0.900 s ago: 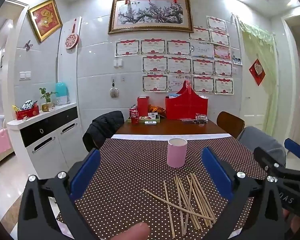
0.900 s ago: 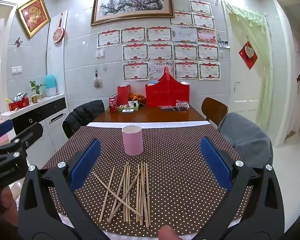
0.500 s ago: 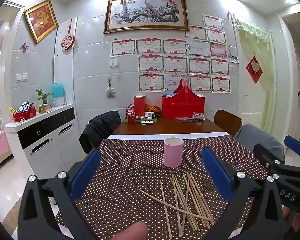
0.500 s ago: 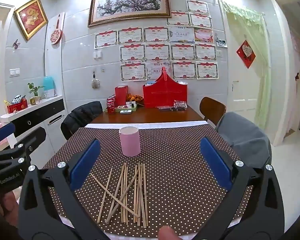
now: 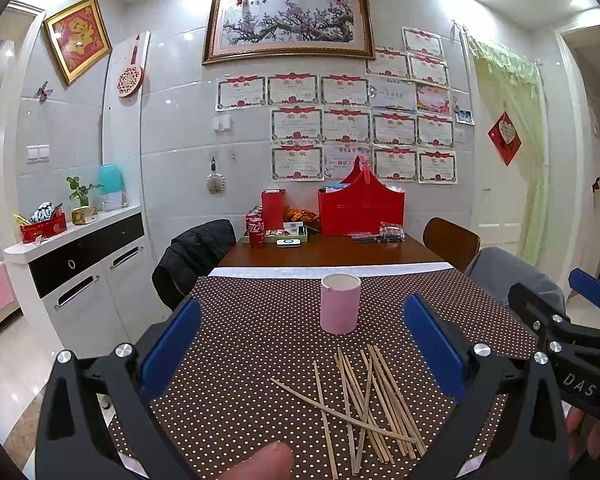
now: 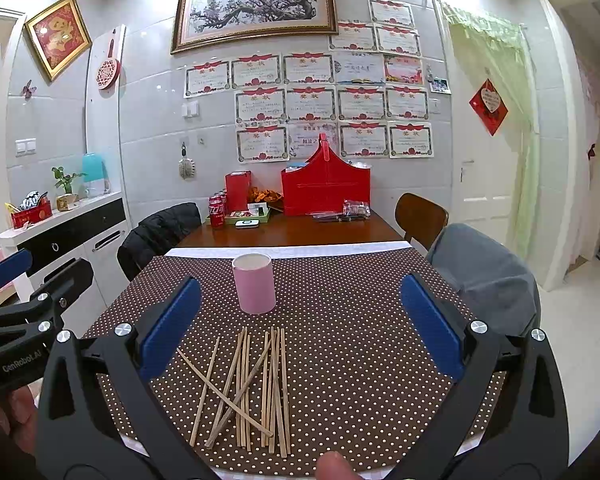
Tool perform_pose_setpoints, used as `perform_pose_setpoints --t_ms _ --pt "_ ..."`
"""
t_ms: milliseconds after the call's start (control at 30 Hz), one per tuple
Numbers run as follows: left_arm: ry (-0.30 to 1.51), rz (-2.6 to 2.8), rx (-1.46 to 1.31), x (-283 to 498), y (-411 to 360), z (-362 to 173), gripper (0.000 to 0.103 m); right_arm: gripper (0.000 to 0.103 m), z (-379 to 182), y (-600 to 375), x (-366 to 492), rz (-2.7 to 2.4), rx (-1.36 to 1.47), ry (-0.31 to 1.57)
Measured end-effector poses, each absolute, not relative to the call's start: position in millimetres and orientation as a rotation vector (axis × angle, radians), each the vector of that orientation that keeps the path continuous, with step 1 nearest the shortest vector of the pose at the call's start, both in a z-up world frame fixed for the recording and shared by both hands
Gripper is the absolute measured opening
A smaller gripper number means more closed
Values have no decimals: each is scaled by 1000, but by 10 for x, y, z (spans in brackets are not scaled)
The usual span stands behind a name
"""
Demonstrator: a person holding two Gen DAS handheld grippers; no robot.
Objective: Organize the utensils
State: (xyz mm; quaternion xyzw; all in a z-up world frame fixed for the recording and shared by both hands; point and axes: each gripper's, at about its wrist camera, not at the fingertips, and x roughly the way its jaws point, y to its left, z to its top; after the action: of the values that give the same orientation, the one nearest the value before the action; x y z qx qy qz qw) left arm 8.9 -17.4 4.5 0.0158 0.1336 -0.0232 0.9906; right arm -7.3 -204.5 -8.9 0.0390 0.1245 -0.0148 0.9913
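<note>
Several wooden chopsticks (image 5: 364, 400) lie loose in a pile on the brown polka-dot tablecloth (image 5: 252, 344), near its front edge; they also show in the right wrist view (image 6: 252, 384). An upright pink cup (image 5: 339, 303) stands just behind them, also in the right wrist view (image 6: 255, 284). My left gripper (image 5: 300, 336) is open and empty, held above the table's front, left of the pile. My right gripper (image 6: 300, 320) is open and empty, above the pile. Each gripper shows at the edge of the other's view.
Behind the cloth, the wooden table (image 5: 328, 250) carries a red basket (image 5: 360, 208), a red box, soda cans (image 5: 256, 230) and a tray. A chair with a black jacket (image 5: 192, 256) stands left, a grey-covered chair (image 6: 484, 276) right, a white cabinet (image 5: 84, 280) far left.
Both views have shifted slightly: the cup and chopsticks sit a little further left and lower in the frames. Both grippers stay open; nothing on the table has moved.
</note>
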Motion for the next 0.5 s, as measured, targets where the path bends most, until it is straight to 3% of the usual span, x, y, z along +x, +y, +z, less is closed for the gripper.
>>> perform_pose_setpoints --t_ms 500 --pt "254 -46 23 85 -118 64 99 98 -44 -1996 -110 -30 70 236"
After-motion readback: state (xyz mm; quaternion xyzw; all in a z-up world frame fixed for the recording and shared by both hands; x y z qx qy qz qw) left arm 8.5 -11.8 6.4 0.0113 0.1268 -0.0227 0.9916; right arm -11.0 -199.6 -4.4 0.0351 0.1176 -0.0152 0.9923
